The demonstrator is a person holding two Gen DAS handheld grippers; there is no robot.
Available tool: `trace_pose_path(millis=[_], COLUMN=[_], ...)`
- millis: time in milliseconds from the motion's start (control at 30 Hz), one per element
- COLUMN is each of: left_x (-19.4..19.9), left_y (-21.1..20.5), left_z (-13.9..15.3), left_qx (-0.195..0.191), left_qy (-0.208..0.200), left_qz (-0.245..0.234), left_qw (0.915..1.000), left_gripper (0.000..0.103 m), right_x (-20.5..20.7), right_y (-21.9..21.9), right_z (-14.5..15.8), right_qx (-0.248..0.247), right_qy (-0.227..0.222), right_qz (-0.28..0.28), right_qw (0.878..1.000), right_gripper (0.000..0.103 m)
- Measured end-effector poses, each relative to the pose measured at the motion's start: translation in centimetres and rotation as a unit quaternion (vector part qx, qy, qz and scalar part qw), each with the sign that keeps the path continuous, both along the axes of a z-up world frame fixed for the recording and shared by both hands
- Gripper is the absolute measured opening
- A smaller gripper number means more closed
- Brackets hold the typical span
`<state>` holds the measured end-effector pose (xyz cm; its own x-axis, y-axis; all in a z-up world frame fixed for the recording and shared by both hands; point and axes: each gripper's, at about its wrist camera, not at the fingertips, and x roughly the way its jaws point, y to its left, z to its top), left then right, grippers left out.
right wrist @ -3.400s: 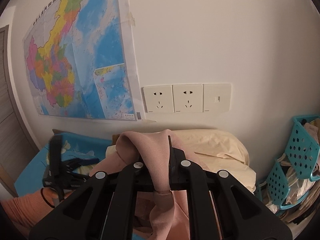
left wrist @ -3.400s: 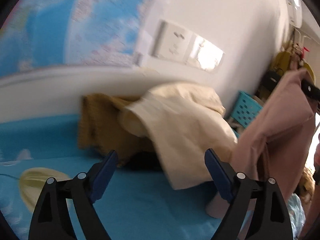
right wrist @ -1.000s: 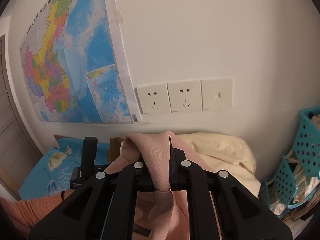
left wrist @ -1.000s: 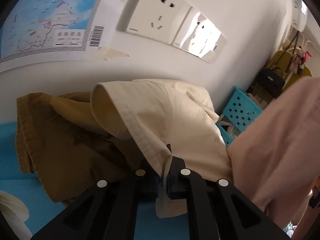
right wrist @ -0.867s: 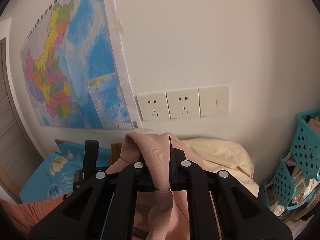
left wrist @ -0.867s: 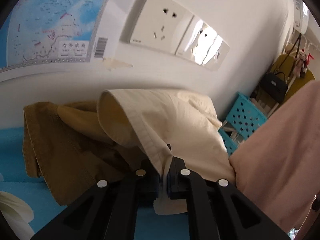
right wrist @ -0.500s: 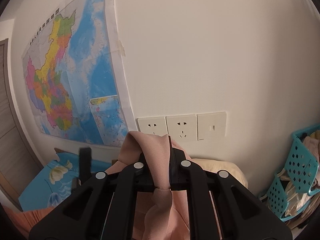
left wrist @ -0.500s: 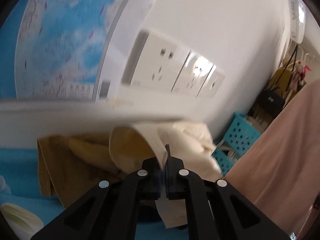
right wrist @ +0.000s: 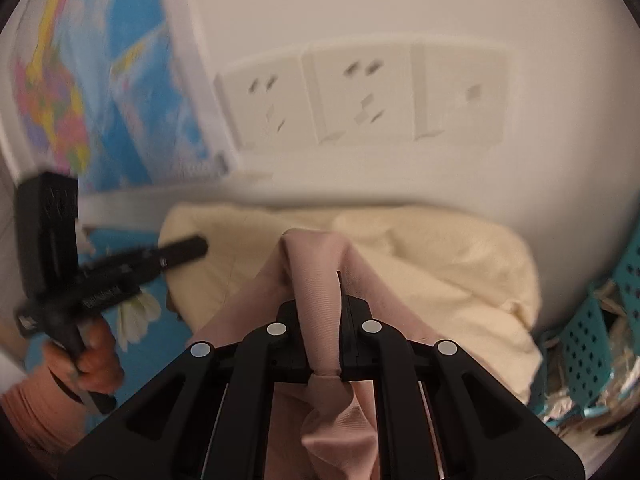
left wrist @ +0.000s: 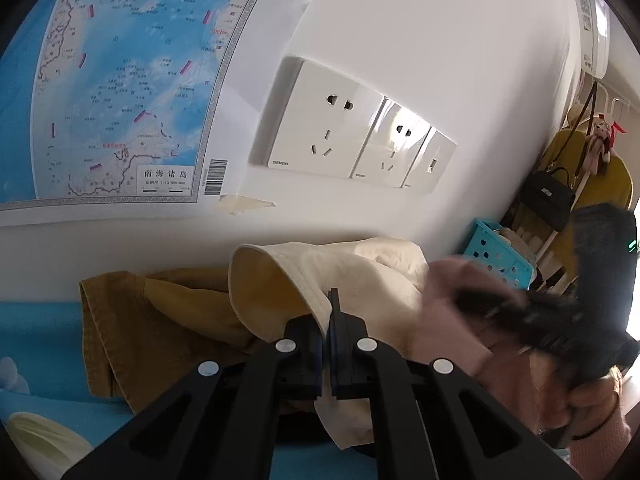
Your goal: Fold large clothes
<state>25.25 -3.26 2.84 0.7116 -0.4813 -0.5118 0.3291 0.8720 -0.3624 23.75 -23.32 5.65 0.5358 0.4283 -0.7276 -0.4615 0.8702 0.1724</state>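
At the far left a map is hanging on the wall, with sockets beside it, above a blue sheet covering the bed. A brown garment is lying bunched against the wall, and a cream shirt is sitting partly on top of it.

The left gripper is pinching a hemmed edge of the cream shirt, its jaws together on the cloth. The hem is standing up in a soft arch just above the jaws, so the fabric looks like a light woven cotton with a little body. It is probably creasing cleanly but offering no stiffness of its own.

Further right, a pink garment is draping over the right gripper, whose jaws are clamped on a gathered fold of it. The ribbed cloth is hanging limp below the jaws and trailing toward the bed, which suggests a soft, stretchy knit, light but liable to sag and slide. In the left view this gripper is showing only as a dark blur. A teal basket is standing at the far right against the wall.

Each piece is likely handling best when taken at a seam, hem or shoulder corner, since those edges are resisting stretch. The present hold on the pink one is bunching several layers, so a cleaner pinch nearer a corner would probably let it hang flat.
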Motion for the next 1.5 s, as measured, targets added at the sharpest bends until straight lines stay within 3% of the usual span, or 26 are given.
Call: trace_pose_path(millis=[133,200,267,300,367,433,533,600,633,667,700,767,833,900,967,1033,1100,1200,1267,1367,1400,1467,1500], left_x=[0.1,0.3,0.1,-0.5,-1.3,-2.1,-2.2,-1.8,-1.1,-0.2,0.0,0.0,-0.6,-0.9,-0.7,-1.0,-1.4,-1.9,-1.8,-2.5,-2.7,-3.3,-2.8], left_y=[0.2,0.5,0.5,0.2,-0.8,-2.4,-5.4,-6.8,-7.3,-7.0,-6.6,-6.0,-6.3,-6.4,-6.3,-6.2,-6.5,-6.8,-6.2,-6.4,-6.4,-6.9,-6.1], left_z=[-1.3,-2.2,-3.2,-3.6,-4.0,-4.5,-5.5,-6.2,-6.6,-6.7,-6.9,-6.5,-6.4,-6.4,-6.6,-6.2,-5.3,-2.9,-1.0,2.1,3.3,6.7,8.1], left_qx=[-0.008,-0.029,-0.038,-0.044,-0.028,0.002,0.056,0.078,0.091,0.067,0.047,0.020,0.038,0.047,0.047,0.051,0.050,0.057,0.027,0.028,0.021,0.007,-0.016], left_qy=[0.006,0.018,0.026,0.018,0.009,-0.002,-0.012,-0.013,-0.008,0.008,0.015,0.011,-0.002,-0.008,-0.010,-0.021,-0.035,-0.051,-0.054,-0.083,-0.091,-0.117,-0.116], left_qz=[-0.025,-0.056,-0.088,-0.123,-0.157,-0.184,-0.194,-0.187,-0.167,-0.164,-0.161,-0.157,-0.155,-0.151,-0.146,-0.144,-0.151,-0.152,-0.161,-0.163,-0.167,-0.189,-0.192], left_qw=[0.9997,0.9979,0.9951,0.9912,0.9872,0.9829,0.9794,0.9792,0.9818,0.9841,0.9858,0.9874,0.9872,0.9874,0.9882,0.9881,0.9866,0.9854,0.9851,0.9827,0.9816,0.9749,0.9745], left_gripper=[0.004,0.010,0.044,0.052,0.080,0.096,0.096,0.051,0.024,0.015,0.014,0.010,0.009,0.007,0.006,0.007,0.006,0.007,0.006,0.004,0.004,0.000,0.001], right_x=[-0.2,-0.2,-0.5,-0.8,-0.9,-0.9,-0.5,-0.5,-0.7,-0.8,-1.1,-1.9,-2.7,-2.7,-0.9,0.4,1.1,0.5,-0.3,-1.3,-1.7,-3.0,-3.8], right_y=[2.4,2.9,3.2,3.1,2.9,2.5,1.7,1.3,1.3,1.3,1.4,2.1,2.5,2.7,2.5,2.7,3.5,6.0,7.1,7.7,8.0,9.3,9.9], right_z=[-1.9,-2.7,-3.2,-3.5,-4.0,-4.2,-4.2,-4.1,-3.9,-3.8,-3.7,-3.2,-3.0,-3.1,-3.8,-4.4,-4.5,-2.4,-0.2,3.6,5.1,8.0,10.0], right_qx=[-0.053,-0.061,-0.070,-0.064,-0.051,-0.031,0.012,0.021,0.015,0.000,-0.013,-0.067,-0.093,-0.103,-0.076,-0.037,0.011,0.007,-0.010,-0.006,0.002,0.074,0.073], right_qy=[0.000,0.003,-0.004,-0.007,-0.003,-0.002,0.012,0.015,0.010,0.006,0.005,-0.029,-0.048,-0.055,-0.014,0.032,0.056,0.036,0.010,-0.019,-0.030,-0.024,-0.058], right_qz=[0.049,0.054,0.060,0.060,0.059,0.056,0.053,0.053,0.055,0.055,0.059,0.062,0.080,0.088,0.073,0.072,0.093,0.109,0.111,0.104,0.106,0.180,0.183], right_qw=[0.997,0.997,0.996,0.996,0.997,0.998,0.998,0.998,0.998,0.998,0.998,0.995,0.991,0.989,0.994,0.996,0.994,0.993,0.994,0.994,0.994,0.981,0.979], right_gripper=[0.013,0.018,0.020,0.020,0.020,0.020,0.020,0.024,0.026,0.043,0.068,0.087,0.089,0.097,0.098,0.097,0.064,0.039,0.033,0.029,0.025,0.000,0.000])
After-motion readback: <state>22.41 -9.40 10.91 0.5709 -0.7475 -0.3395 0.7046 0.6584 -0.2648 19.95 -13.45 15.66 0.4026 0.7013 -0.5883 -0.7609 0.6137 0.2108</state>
